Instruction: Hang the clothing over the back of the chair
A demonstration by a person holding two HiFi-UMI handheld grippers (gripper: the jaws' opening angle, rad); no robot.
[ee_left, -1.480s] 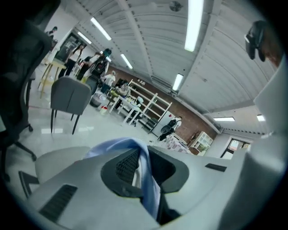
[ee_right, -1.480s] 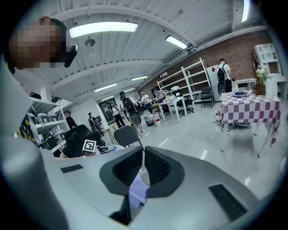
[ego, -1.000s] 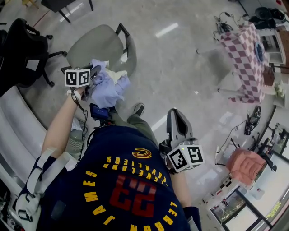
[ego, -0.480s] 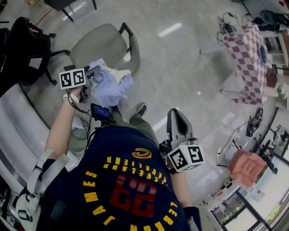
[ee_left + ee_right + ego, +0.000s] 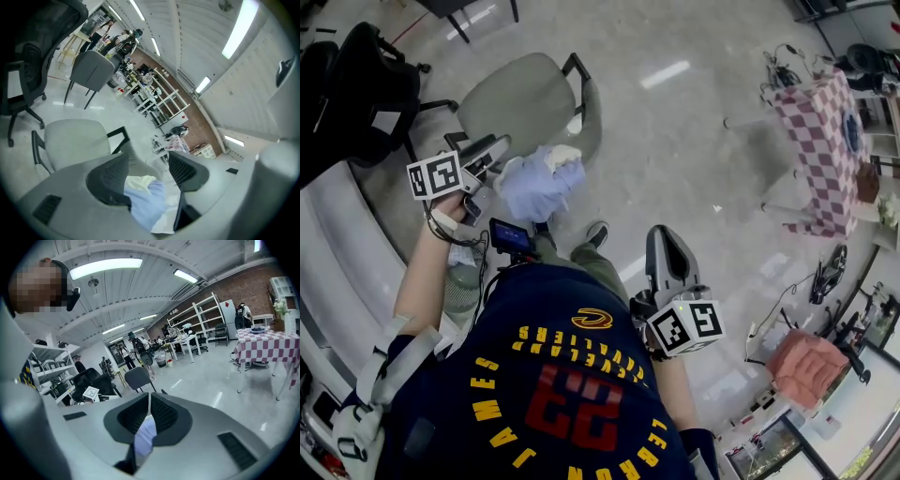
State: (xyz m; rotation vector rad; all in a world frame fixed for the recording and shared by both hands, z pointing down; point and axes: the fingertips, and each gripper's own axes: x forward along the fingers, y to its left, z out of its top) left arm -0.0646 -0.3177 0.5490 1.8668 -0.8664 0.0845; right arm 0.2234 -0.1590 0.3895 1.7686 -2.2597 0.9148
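The light blue and cream clothing [image 5: 542,183] lies bunched over the top of the grey chair's [image 5: 520,94] back, on the side nearest me. My left gripper [image 5: 487,159] is lifted up and to the left of it, jaws wide open, touching nothing. In the left gripper view the clothing [image 5: 146,201] shows below and between the spread pads [image 5: 108,177], with the chair seat [image 5: 75,140] beyond. My right gripper [image 5: 667,246] hangs by my right side with its jaws together and nothing in them. Its own view shows the pads [image 5: 161,414] meeting.
A black office chair [image 5: 356,84] stands at the upper left, beside a pale curved bench [image 5: 337,253]. A table with a red checked cloth [image 5: 820,141] is at the right. A pink cushioned seat [image 5: 806,342] sits at the lower right. Bare floor lies between them.
My left gripper has opened, let go of the clothing and moved up and to the left. The clothing stays on the chair back. The right gripper has not moved.
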